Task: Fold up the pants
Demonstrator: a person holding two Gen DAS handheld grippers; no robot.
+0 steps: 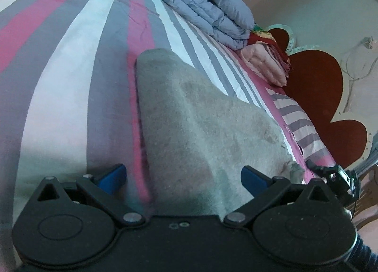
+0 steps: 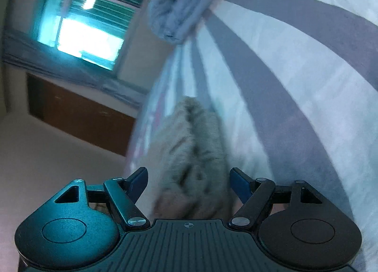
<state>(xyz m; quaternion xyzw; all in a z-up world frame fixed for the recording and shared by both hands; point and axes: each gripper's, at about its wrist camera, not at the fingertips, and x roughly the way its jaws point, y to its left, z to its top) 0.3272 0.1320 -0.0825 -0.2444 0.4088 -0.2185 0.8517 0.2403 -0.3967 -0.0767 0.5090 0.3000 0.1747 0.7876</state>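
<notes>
The grey fleece pants (image 1: 200,118) lie folded lengthwise on the striped bedsheet (image 1: 70,59), stretching away from me. My left gripper (image 1: 183,178) is open, its blue pads (image 1: 113,175) wide apart over the near end of the pants, holding nothing. My right gripper (image 2: 187,181) is open too, its jaws spread either side of a bunched part of the pants (image 2: 189,144) near the bed's edge. The right gripper also shows in the left wrist view (image 1: 335,172), at the far right by the pants' corner.
A folded blue-grey quilt (image 1: 212,10) and a folded pink blanket (image 1: 264,64) lie along the far side of the bed. A red, flower-shaped headboard (image 1: 314,83) stands behind. The right wrist view shows a window (image 2: 89,26) and a brown wooden panel (image 2: 78,113) beside the bed.
</notes>
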